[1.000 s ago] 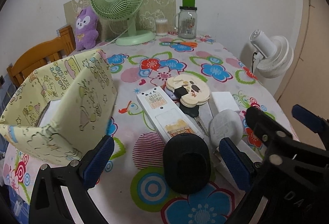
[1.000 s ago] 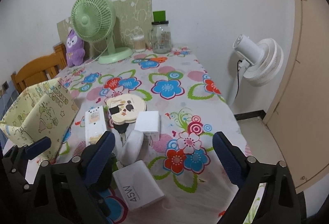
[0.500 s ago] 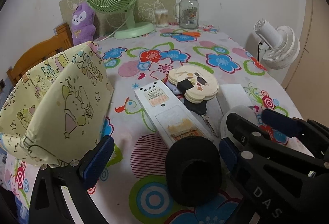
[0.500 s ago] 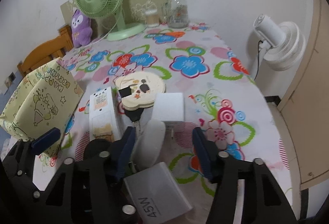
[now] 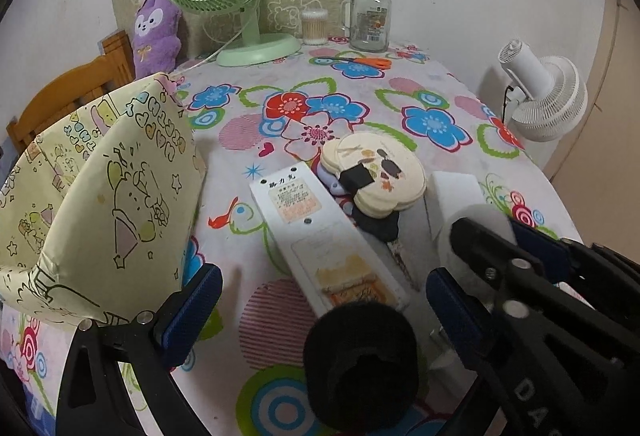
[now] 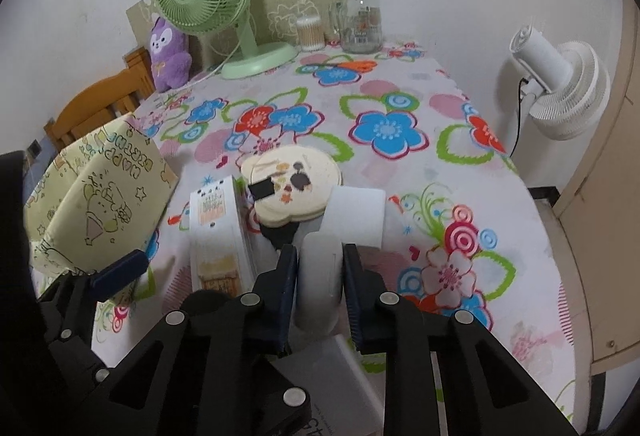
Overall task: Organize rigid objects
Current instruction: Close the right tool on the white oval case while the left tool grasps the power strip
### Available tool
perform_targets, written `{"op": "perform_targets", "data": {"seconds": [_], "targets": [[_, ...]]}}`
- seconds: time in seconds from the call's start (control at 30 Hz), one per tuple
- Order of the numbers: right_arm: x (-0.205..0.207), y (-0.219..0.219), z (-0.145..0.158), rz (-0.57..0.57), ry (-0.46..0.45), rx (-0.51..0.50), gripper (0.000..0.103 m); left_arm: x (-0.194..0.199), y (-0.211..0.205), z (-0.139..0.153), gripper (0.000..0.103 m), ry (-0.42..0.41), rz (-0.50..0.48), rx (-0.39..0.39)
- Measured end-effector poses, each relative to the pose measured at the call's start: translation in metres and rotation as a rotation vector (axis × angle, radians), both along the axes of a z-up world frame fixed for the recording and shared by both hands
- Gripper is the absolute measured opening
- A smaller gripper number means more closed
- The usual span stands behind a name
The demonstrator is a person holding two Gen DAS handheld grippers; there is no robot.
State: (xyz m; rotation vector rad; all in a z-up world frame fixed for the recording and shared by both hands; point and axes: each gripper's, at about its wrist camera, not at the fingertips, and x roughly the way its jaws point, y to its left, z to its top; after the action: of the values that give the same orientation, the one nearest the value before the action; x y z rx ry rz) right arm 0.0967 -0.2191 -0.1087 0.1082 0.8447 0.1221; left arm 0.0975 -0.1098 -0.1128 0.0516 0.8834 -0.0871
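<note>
Your right hand-held gripper point(image 6: 320, 276) has just gone from wide apart to clamped: a second ago its jaws stood well clear on both sides, and now both blue pads press the flanks of the white puck point(image 6: 319, 286), which stands on edge on the bench point(image 6: 400, 91). It has not left the bench yet, with the white box point(image 6: 356, 213) just behind it and the remote point(image 6: 218, 236) to its left. That reads as the grasp made, so the lift and carry come next, probably toward the yellow bag point(image 5: 108, 203) at the left. Your left hand-held gripper point(image 5: 320, 310) hangs apart, empty, over the black cylinder point(image 5: 360, 360), its jaws touching nothing.
</note>
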Motion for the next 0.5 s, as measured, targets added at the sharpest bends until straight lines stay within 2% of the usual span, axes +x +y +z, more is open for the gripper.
{"op": "perform_targets", "data": {"seconds": [0.2, 0.3, 0.4, 0.5], "targets": [[0.003, -0.010, 0.012, -0.032, -0.050, -0.047, 0.025, 0.007, -0.007, -0.001, 0.101, 0.003, 0.043, 0.004], [0.007, -0.017, 0.012, -0.048, -0.048, -0.040, 0.025, 0.012, -0.013, -0.006, 0.092, 0.019, 0.045, 0.017], [0.010, -0.020, 0.011, -0.056, -0.049, -0.045, 0.025, 0.021, -0.011, -0.013, 0.080, 0.069, 0.075, 0.012], [0.013, -0.024, 0.010, -0.070, -0.048, -0.048, 0.025, 0.027, -0.002, -0.015, 0.080, 0.093, 0.112, -0.032]]}}
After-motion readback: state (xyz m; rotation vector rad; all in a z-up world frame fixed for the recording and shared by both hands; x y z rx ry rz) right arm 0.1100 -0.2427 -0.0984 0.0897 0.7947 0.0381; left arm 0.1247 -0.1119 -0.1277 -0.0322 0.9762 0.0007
